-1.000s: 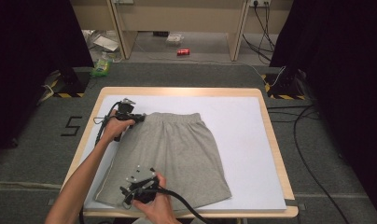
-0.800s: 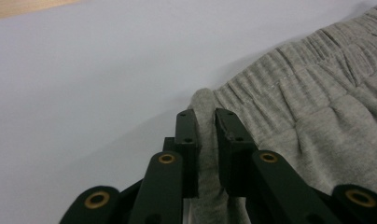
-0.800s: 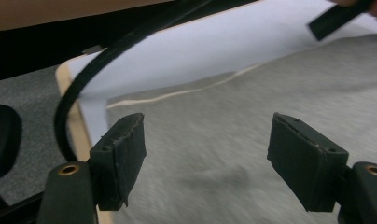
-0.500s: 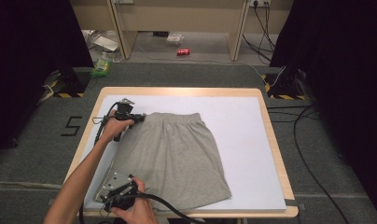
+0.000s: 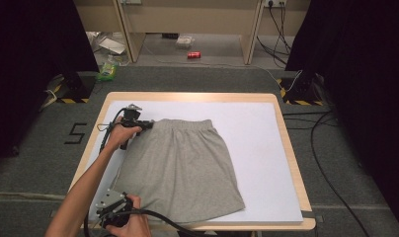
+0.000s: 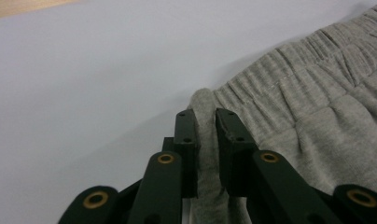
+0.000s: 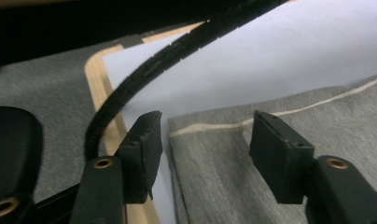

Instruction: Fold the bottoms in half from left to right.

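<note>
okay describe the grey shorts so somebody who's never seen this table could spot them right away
On the wooden table lies a white sheet, and the grey shorts are spread flat on its left half. They are the one garment there, with a gathered elastic waistband at the far end and a pale stitched hem at the near corner.

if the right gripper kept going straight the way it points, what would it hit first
Most likely the grey shorts: the right gripper has its jaws open astride the hem corner, which lies just ahead between them. Past that comes the white table cover. Depth is hard to judge.
</note>
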Demonstrator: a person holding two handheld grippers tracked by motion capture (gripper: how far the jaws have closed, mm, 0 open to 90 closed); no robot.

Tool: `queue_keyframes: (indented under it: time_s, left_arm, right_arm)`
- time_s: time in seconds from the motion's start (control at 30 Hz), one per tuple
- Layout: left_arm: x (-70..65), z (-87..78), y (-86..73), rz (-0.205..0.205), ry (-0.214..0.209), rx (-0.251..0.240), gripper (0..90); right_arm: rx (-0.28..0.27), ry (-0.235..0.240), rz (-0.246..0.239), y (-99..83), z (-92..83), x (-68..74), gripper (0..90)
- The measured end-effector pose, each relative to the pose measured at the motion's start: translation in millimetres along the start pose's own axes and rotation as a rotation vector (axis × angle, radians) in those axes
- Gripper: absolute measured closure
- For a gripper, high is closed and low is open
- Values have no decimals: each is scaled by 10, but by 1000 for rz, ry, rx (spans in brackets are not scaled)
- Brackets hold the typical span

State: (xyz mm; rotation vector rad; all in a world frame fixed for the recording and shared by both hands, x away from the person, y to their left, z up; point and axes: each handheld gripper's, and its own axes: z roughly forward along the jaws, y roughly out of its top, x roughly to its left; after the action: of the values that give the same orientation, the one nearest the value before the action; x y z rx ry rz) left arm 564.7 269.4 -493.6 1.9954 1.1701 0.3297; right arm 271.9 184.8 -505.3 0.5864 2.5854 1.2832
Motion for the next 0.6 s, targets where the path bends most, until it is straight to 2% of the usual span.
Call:
queue_keyframes:
  time_s: [0.1, 0.2, 0.37, 0.4, 0.43, 0.47, 0.6]
  left_arm:
    - [3, -1, -1, 0, -2, 0, 785]
    - [11, -1, -4, -8, -5, -1, 785]
    - [8, -1, -3, -7, -4, -1, 784]
    - [7, -1, -2, -8, -2, 0, 784]
    - [7, -1, -2, -8, -2, 0, 784]
    - [9, -1, -1, -10, -3, 1, 784]
    - [16, -1, -2, -15, -9, 1, 784]
  right_arm:
    - [6, -12, -11, -24, 35, 21, 453]
    - [-7, -11, -40, -43, 28, 54, 521]
    - [-6, 6, -37, -49, 21, 49, 597]
    - [-6, 6, -19, -50, 13, 27, 684]
    - [-6, 6, -19, -50, 13, 27, 684]
    - [-16, 7, -28, -66, 1, 2, 738]
    - [-30, 12, -30, -91, -10, -24, 821]
